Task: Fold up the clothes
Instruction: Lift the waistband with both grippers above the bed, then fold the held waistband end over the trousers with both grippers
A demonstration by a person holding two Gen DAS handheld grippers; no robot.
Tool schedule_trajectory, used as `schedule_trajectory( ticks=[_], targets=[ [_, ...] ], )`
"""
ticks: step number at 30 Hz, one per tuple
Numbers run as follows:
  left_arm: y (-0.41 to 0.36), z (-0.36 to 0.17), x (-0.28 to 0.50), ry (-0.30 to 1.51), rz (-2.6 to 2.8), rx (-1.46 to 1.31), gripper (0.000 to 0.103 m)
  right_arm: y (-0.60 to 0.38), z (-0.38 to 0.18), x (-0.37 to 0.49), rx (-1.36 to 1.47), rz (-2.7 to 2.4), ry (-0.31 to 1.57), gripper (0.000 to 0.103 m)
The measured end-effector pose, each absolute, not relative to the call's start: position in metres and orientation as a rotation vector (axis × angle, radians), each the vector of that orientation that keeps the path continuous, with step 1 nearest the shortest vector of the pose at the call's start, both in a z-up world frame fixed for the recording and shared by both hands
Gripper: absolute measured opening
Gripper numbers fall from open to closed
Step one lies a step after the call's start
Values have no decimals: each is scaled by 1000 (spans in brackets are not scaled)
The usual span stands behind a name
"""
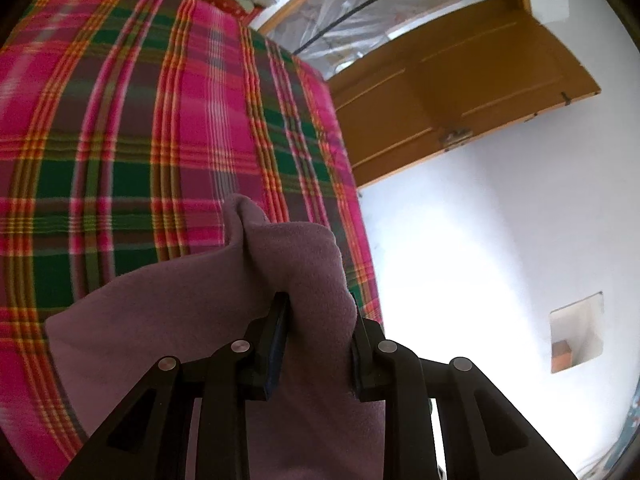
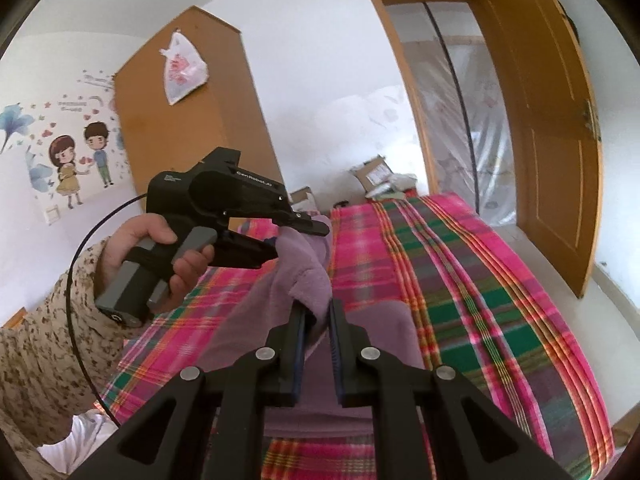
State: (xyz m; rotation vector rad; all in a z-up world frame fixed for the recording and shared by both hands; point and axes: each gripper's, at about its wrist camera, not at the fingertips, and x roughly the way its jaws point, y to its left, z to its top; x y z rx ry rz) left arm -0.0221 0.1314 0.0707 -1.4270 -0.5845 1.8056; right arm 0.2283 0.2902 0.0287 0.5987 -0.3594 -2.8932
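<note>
- "GenRobot.AI" in pale lettering on black plastic left gripper point(image 2: 296, 236), at 10 o'clock, pinching soft mauve fleece garment point(image 2: 304, 276).
- Right gripper point(image 2: 318, 312) clamped on same bunched fleece, above pink-green plaid bedspread point(image 2: 460, 280).
- Speckled sleeve point(image 2: 52, 320) at 8 o'clock.

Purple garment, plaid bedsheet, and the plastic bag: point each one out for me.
Purple garment point(image 1: 160, 312): left wrist view, on the flat fleece left of the fingers.
Plaid bedsheet point(image 2: 460, 280): right wrist view, on its bare middle.
Plastic bag point(image 2: 184, 68): right wrist view, on the bag's centre.
</note>
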Motion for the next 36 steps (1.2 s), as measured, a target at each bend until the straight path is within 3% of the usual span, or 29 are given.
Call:
schedule_trajectory(
  ticks=[16,22,36],
  targets=[
    [160,29,-27,-500,1763,-1546,26,315,-13,223,790,-2950,-406,11],
    [140,37,-20,-518,1755,-1498,33,320,-23,223,839,-2951,-438,11],
    [61,37,18,-635,1841,-1398,33,326,-41,237,924,-2916,-562,11]
  ],
)
